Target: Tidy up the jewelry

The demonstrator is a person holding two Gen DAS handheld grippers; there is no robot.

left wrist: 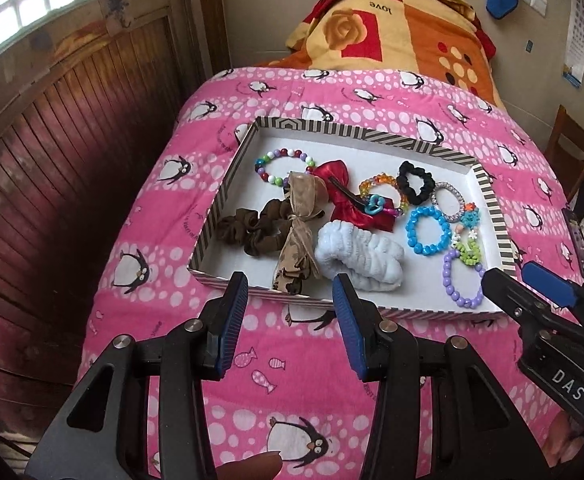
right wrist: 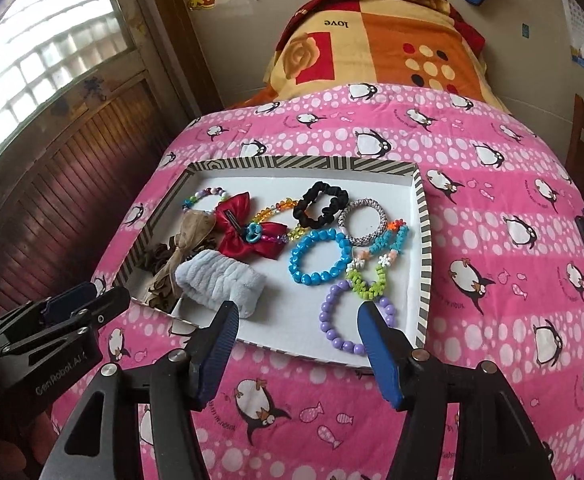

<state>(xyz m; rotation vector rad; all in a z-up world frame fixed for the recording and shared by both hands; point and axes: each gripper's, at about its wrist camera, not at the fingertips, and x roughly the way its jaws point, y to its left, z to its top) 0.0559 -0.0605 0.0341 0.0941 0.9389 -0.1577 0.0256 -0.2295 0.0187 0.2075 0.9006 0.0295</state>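
i've got both claws spread and empty at the tray's [right wrist: 423,240] near edge. my right gripper [right wrist: 298,344] sits closest to the purple bead bracelet [right wrist: 334,322], which lies flat in the tray's near right corner, dead ahead between my fingers. left gripper [left wrist: 290,312] faces the white scrunchie [left wrist: 358,258] instead.

Soft daylight from the window [left wrist: 32,12] at left; sharp centre, fisheye-bent, dark corners
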